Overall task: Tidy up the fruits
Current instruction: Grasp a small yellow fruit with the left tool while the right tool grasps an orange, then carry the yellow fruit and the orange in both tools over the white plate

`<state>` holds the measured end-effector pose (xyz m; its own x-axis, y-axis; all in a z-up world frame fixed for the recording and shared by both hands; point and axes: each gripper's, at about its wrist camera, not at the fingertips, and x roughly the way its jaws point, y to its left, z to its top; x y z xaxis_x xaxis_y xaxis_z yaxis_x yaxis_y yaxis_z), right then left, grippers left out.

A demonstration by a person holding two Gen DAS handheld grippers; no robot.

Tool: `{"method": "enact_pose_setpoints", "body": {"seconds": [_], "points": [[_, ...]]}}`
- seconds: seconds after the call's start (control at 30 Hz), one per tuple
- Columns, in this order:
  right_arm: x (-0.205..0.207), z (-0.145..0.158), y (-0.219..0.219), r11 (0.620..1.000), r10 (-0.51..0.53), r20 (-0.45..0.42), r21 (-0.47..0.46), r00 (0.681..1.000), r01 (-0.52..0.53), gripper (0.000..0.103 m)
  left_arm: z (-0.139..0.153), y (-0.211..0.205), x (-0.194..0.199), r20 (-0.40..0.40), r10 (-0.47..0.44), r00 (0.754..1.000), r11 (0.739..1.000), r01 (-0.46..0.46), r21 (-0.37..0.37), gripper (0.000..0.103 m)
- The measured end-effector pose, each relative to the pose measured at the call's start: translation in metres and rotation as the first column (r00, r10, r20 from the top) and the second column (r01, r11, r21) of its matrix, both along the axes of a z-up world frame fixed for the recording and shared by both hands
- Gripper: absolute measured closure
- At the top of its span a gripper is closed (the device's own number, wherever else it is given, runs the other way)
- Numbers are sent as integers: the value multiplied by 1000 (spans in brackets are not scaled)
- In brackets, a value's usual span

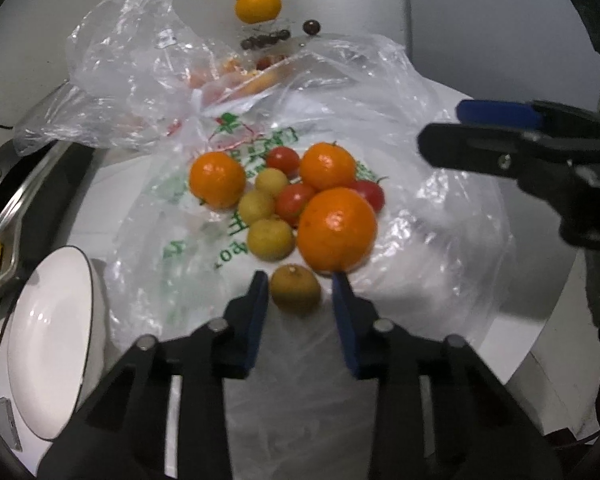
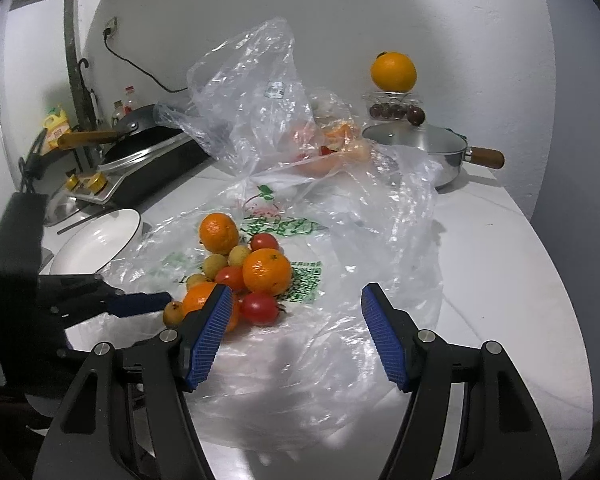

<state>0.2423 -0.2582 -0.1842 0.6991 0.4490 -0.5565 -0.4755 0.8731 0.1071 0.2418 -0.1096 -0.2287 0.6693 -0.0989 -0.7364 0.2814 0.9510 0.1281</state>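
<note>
A pile of fruit lies on a flattened clear plastic bag (image 1: 420, 216): oranges (image 1: 336, 229), red tomatoes (image 1: 294, 201) and small yellow-brown fruits (image 1: 270, 238). My left gripper (image 1: 300, 294) is open, its blue pads on either side of one small yellow-brown fruit (image 1: 295, 288) at the near edge of the pile, not touching it. My right gripper (image 2: 296, 324) is open and empty, just right of the pile (image 2: 266, 271); it shows in the left wrist view (image 1: 496, 114). The left gripper shows in the right wrist view (image 2: 140, 304).
A white bowl (image 1: 48, 344) stands left of the bag. A second crumpled bag (image 2: 260, 120) with fruit lies behind. An orange (image 2: 393, 71) sits on a clear box of dark fruit (image 2: 394, 108). A lidded pot (image 2: 420, 140) and a stove with pan (image 2: 140, 140) stand at the back.
</note>
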Motion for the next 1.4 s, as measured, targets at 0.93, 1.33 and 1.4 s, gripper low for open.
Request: {"method": "enact_pose_setpoints", "body": {"seconds": [0.93,1.33,1.4], "points": [[3,-27,89,989,57,-51,-137,997,-64,45,23,65,-27,70,19,997,989,-8,-146,77],[5,-25,104,975,45,-44,-217,998,-54,58,39,95,-39,123,53,991,982,-29,-186,77],[2,-21,105,975,44,-39,-216,998,-51,58,42,101,-41,134,61,989,981,-35,-191,77]]}}
